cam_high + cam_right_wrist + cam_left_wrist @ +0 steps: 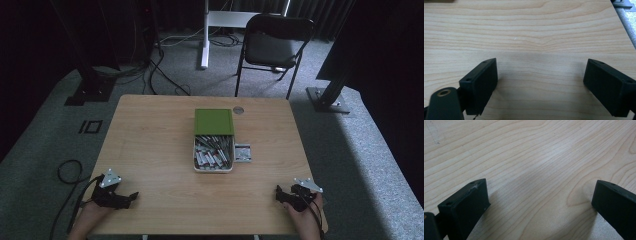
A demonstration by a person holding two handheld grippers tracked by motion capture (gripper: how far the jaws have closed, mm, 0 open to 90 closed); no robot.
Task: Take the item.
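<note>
A white box (213, 155) full of several small packets sits at the middle of the wooden table (150, 145), its green lid (214, 121) lying just behind it. A small grey-white item (243, 152) lies against the box's right side. My left gripper (131, 196) rests low near the front left corner, held by a hand, and points right. Its jaws stand wide apart over bare wood (541, 190). Near the front right corner my right gripper (278, 192) points left, also open, with nothing but wood grain (540, 72) between its black jaws.
A round grommet (238, 110) sits at the table's far edge. Behind the table stand a black folding chair (272, 45), a white stand leg (204, 35) and dark frame posts. Cables lie on the grey carpet at the left.
</note>
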